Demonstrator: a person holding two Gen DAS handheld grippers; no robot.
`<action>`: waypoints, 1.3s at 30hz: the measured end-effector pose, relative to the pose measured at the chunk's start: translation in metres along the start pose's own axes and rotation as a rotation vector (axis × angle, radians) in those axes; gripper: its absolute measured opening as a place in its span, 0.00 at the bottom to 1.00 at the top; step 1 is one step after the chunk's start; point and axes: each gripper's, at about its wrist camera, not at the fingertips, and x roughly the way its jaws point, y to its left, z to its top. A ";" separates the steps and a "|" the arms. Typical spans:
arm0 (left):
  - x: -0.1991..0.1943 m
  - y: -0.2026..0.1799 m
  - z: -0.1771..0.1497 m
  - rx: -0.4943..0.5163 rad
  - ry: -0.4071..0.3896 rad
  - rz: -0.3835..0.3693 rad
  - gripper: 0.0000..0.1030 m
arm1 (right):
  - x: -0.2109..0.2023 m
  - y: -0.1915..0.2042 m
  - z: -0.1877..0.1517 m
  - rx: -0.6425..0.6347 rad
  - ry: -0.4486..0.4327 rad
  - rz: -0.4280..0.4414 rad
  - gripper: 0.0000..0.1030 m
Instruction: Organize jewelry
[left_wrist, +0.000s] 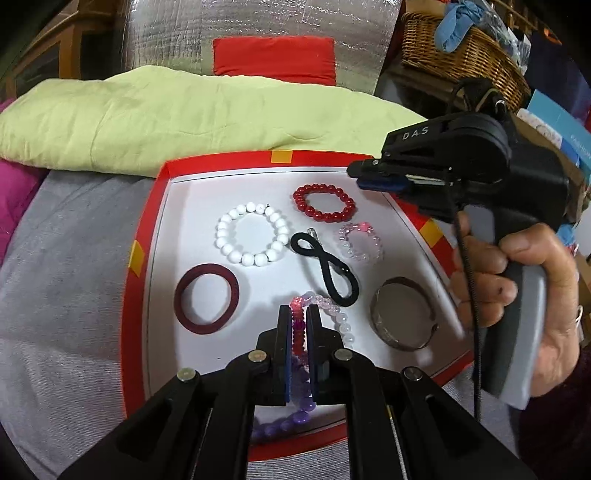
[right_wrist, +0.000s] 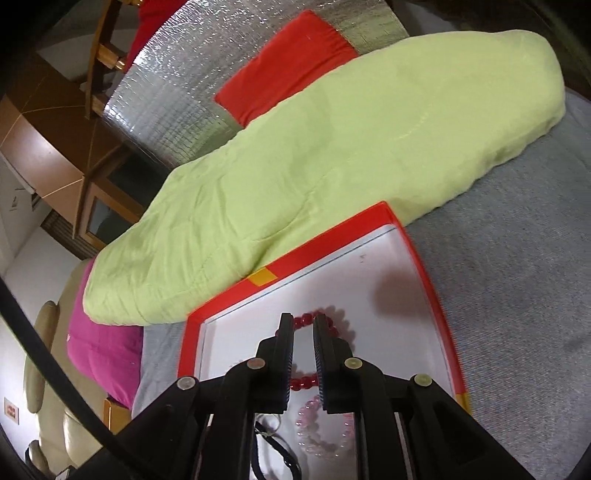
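The red-rimmed tray (left_wrist: 147, 236) lies before me on grey cloth. My left gripper (left_wrist: 299, 314) is clamped on the pink-purple bead bracelet (left_wrist: 297, 332) at its six o'clock edge; my right gripper (right_wrist: 303, 325), fingers slightly parted and holding nothing, hovers over the red bead bracelet (left_wrist: 323, 202) at one o'clock

Left wrist view close above red tray (left_wrist: 147, 236), facing forward-down; right wrist view tilted, low; both share tray (right_wrist: 369, 218).

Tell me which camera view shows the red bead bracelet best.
The left wrist view: there the red bead bracelet lies whole and uncovered as a full ring on the white tray. In the right wrist view the right gripper hides most of it; only short arcs of beads show.
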 end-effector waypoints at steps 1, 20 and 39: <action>-0.001 -0.001 0.000 0.006 -0.001 0.016 0.16 | -0.003 0.001 0.001 -0.005 -0.002 -0.007 0.17; -0.083 -0.007 -0.021 -0.022 -0.172 0.349 0.78 | -0.133 0.035 -0.062 -0.270 -0.080 -0.110 0.52; -0.152 -0.020 -0.050 -0.065 -0.222 0.440 0.78 | -0.213 0.058 -0.160 -0.453 -0.125 -0.232 0.57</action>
